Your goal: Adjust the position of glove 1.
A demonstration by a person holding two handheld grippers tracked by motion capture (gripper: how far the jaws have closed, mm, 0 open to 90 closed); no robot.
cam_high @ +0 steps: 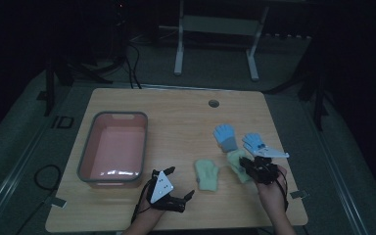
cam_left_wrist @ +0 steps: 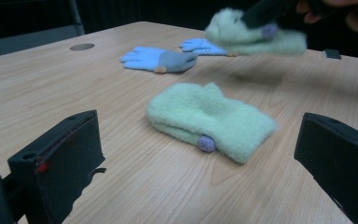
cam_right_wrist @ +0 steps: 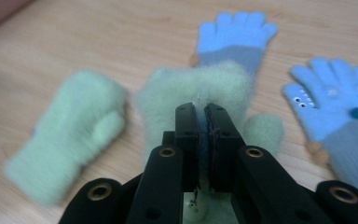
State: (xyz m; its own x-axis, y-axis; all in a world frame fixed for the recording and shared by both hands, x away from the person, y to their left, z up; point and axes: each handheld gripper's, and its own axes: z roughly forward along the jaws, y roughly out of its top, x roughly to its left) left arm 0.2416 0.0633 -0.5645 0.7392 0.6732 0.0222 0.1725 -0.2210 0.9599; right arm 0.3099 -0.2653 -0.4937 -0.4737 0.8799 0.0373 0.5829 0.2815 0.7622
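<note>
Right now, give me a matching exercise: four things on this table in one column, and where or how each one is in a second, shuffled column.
Things
1. lifted green mitten
2. flat green mitten
3. pink tub
4. left gripper

States
A. jaws open, nothing between them
B. clamped in the right gripper
C. lying on the table, untouched
D. at the table's left, holding nothing

Pairs: 1-B, 2-C, 3-D, 4-A

Right gripper (cam_right_wrist: 204,114) jaws pressed together on green mitten (cam_right_wrist: 200,88), pinching fabric. Second green mitten (cam_right_wrist: 70,135) flat on desk (cam_right_wrist: 121,42), blurred. Two blue gloves beyond: one (cam_right_wrist: 235,39) behind held mitten, other (cam_right_wrist: 340,112) nearer, with small markings.
</note>
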